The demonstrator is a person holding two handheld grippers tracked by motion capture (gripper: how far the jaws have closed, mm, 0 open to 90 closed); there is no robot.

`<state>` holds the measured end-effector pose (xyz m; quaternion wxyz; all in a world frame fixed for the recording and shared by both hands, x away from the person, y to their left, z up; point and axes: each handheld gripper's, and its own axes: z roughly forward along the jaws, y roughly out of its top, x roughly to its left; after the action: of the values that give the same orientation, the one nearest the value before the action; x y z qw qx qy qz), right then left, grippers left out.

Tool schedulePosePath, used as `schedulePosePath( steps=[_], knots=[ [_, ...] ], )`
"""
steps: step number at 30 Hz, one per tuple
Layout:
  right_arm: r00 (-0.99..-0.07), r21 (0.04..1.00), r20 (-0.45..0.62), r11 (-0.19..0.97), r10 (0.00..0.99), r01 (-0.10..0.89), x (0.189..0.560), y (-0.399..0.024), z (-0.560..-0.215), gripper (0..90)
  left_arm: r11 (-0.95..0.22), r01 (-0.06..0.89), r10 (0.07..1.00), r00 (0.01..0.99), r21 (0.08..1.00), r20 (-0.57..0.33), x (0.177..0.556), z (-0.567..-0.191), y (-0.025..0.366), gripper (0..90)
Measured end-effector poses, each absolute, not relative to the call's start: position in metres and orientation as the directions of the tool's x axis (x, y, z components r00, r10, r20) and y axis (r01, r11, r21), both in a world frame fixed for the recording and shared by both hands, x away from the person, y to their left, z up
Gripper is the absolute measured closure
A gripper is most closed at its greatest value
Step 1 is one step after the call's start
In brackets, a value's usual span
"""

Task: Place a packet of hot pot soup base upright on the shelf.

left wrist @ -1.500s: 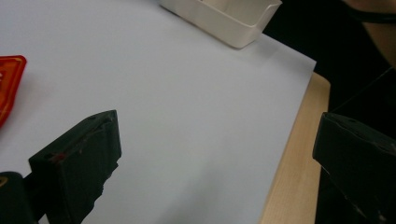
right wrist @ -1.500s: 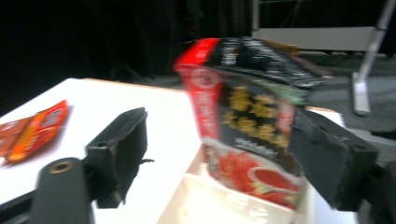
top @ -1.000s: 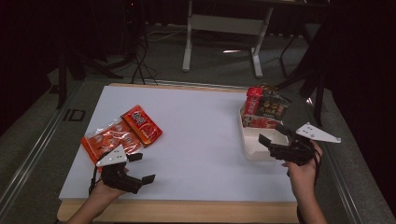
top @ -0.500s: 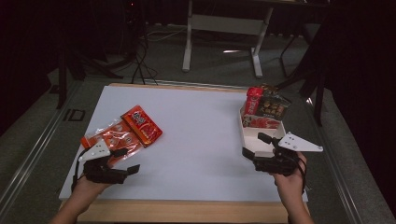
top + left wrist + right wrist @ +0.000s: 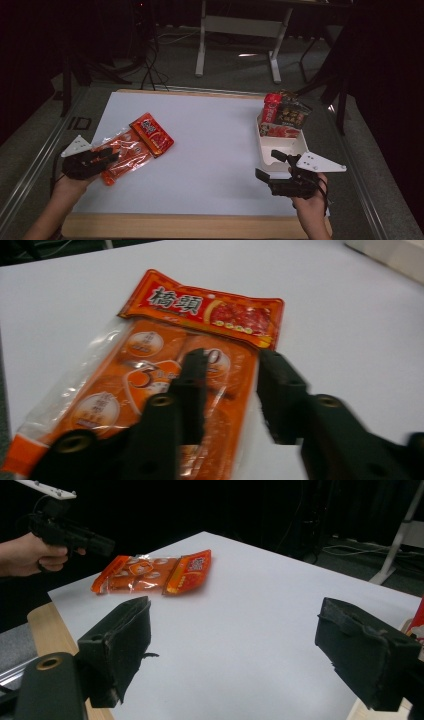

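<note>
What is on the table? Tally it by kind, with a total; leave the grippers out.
Loose orange snack packets: 2
White box: 1
Packets in the box: 3, as far as can be told
Total: 6

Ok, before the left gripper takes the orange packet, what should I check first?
1. Left gripper lined up over the orange packet: ok, one jaw is above it and the other is at its edge.
2. Packet gripped: not ok. The jaws have just been closing, but nothing is pinched between them.
3. Red packet free of the orange one: cannot tell, their ends meet.
4. Right gripper open and empty: ok.
5. White box has room at its near end: ok.
6. Table free between packets and box: ok.
</note>
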<state>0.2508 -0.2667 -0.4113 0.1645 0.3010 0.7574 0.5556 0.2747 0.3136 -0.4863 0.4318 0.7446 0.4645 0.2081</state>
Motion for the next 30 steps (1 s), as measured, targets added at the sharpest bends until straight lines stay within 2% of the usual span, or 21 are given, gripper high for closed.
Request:
schedulePosePath(
  steps=[1, 2, 3, 4, 5, 10, 13, 15, 23, 29, 30],
  knots=[
    [-0.764, 0.94, 0.086, 0.202, 0.639, 0.275, 0.251, -0.267, -0.412, 14.7, -0.195, 0.512, 0.883, 0.462, 0.837, -0.077, 0.276, -0.486, 0.317, 74.6],
    [-0.762, 0.939, 0.081, 0.208, 0.642, 0.275, 0.251, -0.267, -0.414, 14.8, -0.18, 0.519, 0.886, 0.455, 0.836, -0.091, 0.278, -0.486, 0.322, 82.9],
    [-0.762, 0.939, 0.081, 0.208, 0.642, 0.275, 0.251, -0.267, -0.414, 14.8, -0.177, 0.526, 0.896, 0.436, 0.832, -0.085, 0.28, -0.487, 0.325, 82.9],
    [-0.763, 0.937, 0.079, 0.214, 0.642, 0.277, 0.252, -0.268, -0.415, 14.8, -0.164, 0.557, 0.915, 0.394, 0.814, -0.085, 0.286, -0.49, 0.333, 88.0],
    [-0.763, 0.937, 0.079, 0.214, 0.642, 0.277, 0.252, -0.268, -0.415, 14.8, -0.164, 0.557, 0.915, 0.394, 0.814, -0.085, 0.286, -0.49, 0.333, 89.2],
    [-0.768, 0.94, 0.064, 0.22, 0.637, 0.261, 0.25, -0.268, -0.414, 14.8, -0.15, 0.616, 0.949, 0.31, 0.773, -0.063, 0.303, -0.501, 0.351, 89.7],
    [-0.767, 0.939, 0.069, 0.218, 0.638, 0.265, 0.251, -0.268, -0.415, 14.8, -0.147, 0.62, 0.954, 0.294, 0.771, -0.055, 0.31, -0.506, 0.357, 89.7],
    [-0.765, 0.938, 0.061, 0.225, 0.641, 0.263, 0.251, -0.268, -0.416, 14.8, -0.134, 0.62, 0.956, 0.286, 0.773, -0.064, 0.314, -0.509, 0.36, 89.7],
    [-0.762, 0.935, 0.057, 0.232, 0.645, 0.267, 0.252, -0.269, -0.419, 14.8, -0.2, 0.646, 0.96, 0.278, 0.737, 0.016, 0.334, -0.528, 0.364, 89.9],
    [-0.765, 0.934, 0.063, 0.232, 0.641, 0.272, 0.254, -0.269, -0.422, 14.8, -0.194, 0.664, 0.964, 0.265, 0.722, 0.015, 0.344, -0.535, 0.366, 89.9],
    [-0.767, 0.933, 0.065, 0.235, 0.638, 0.274, 0.255, -0.268, -0.422, 14.8, -0.227, 0.677, 0.961, 0.271, 0.7, 0.051, 0.347, -0.539, 0.365, 89.9]
  ],
)
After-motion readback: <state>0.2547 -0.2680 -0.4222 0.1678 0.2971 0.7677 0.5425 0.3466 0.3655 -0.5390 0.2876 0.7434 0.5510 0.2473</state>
